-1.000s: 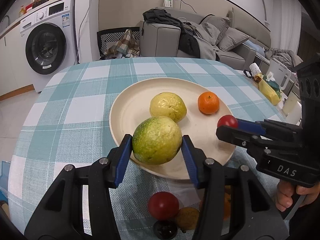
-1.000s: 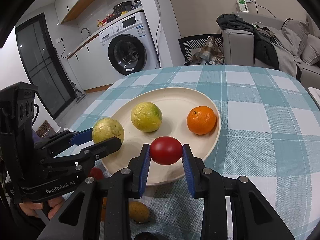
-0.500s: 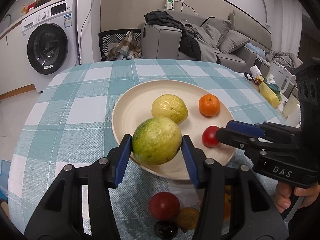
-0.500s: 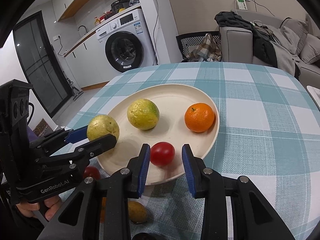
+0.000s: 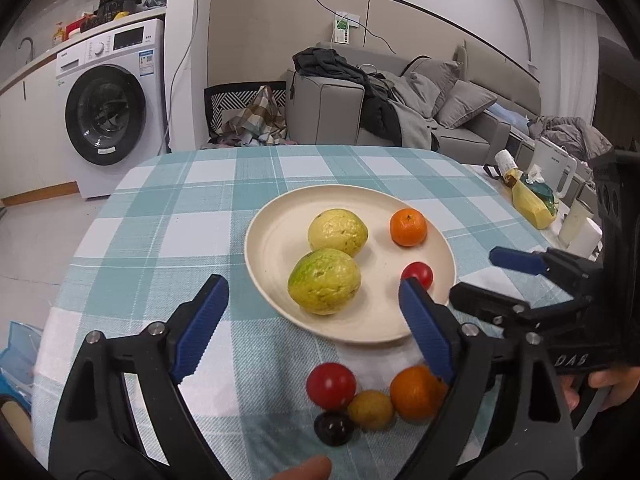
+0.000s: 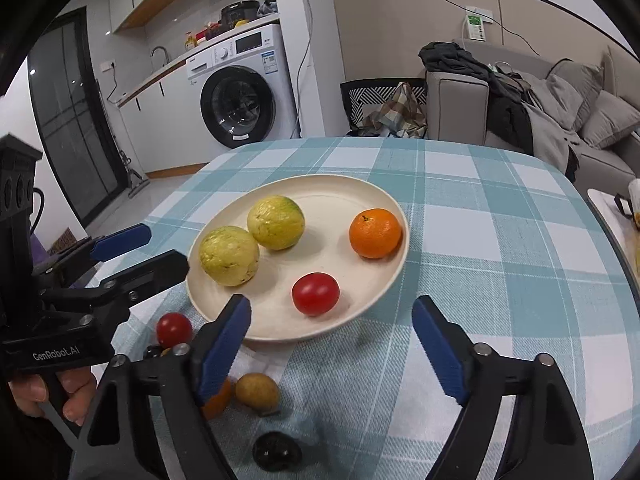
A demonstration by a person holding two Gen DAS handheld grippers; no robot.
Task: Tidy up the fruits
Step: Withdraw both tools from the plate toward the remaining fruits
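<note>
A cream plate (image 5: 276,216) on the checked tablecloth holds two yellow-green guavas (image 5: 324,282) (image 5: 338,231), an orange (image 5: 408,227) and a red tomato (image 6: 315,294). My left gripper (image 5: 311,282) is opening wide just short of the nearer guava, which rests on the plate with the pads off it. My right gripper (image 6: 331,304) is also opening, and the tomato lies free on the plate just beyond its fingertips. Each gripper shows at the side of the other's view, the right gripper (image 5: 480,276) and the left gripper (image 6: 160,250).
Loose on the cloth in front of the plate lie a red tomato (image 5: 331,386), a small yellow-brown fruit (image 5: 370,410), an orange (image 5: 416,392) and a dark round fruit (image 5: 333,429). A side table with a yellow bag (image 5: 532,204) stands to the right.
Both grippers went from shut to wide open. The guava and the tomato now rest on the plate. The left gripper has drawn back and up from the plate.
</note>
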